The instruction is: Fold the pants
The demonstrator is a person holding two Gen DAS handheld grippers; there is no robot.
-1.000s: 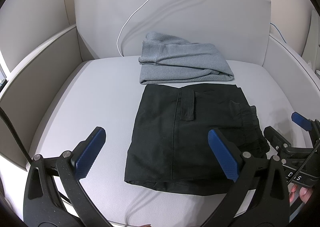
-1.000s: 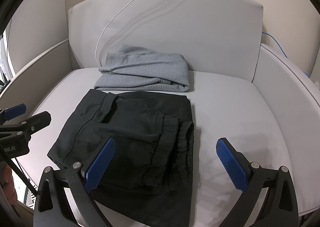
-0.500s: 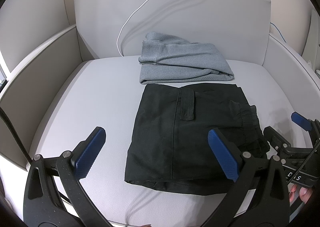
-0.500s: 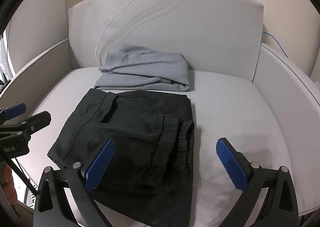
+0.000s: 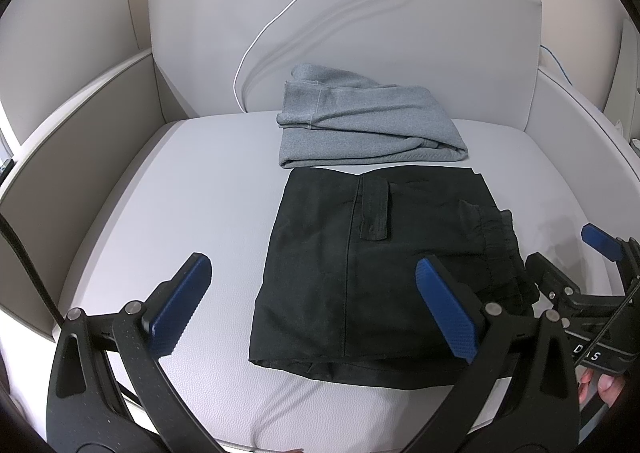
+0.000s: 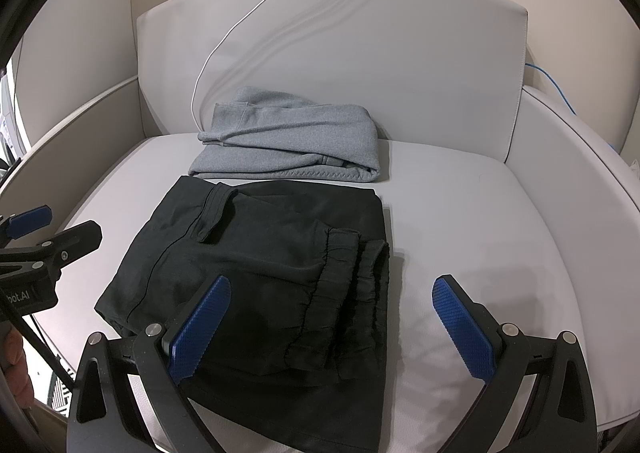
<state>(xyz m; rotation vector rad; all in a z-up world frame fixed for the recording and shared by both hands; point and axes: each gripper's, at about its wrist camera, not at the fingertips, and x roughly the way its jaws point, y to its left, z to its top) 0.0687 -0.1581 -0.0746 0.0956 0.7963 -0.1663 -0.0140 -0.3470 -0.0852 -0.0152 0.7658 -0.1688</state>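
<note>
Black pants (image 5: 376, 265) lie folded into a flat rectangle on the pale seat cushion (image 5: 192, 189) of an armchair; they also show in the right wrist view (image 6: 272, 265). Their elastic waistband is at the right edge. My left gripper (image 5: 312, 297) is open and empty, held above the near left part of the pants. My right gripper (image 6: 332, 317) is open and empty above the near right part. Each gripper shows at the edge of the other's view, the right one (image 5: 592, 265) and the left one (image 6: 48, 233).
Folded grey pants (image 5: 360, 129) lie behind the black ones, against the chair back (image 5: 400, 25); they show too in the right wrist view (image 6: 292, 145). A white cable (image 5: 280, 13) hangs over the back. Armrests (image 5: 80, 125) wall both sides.
</note>
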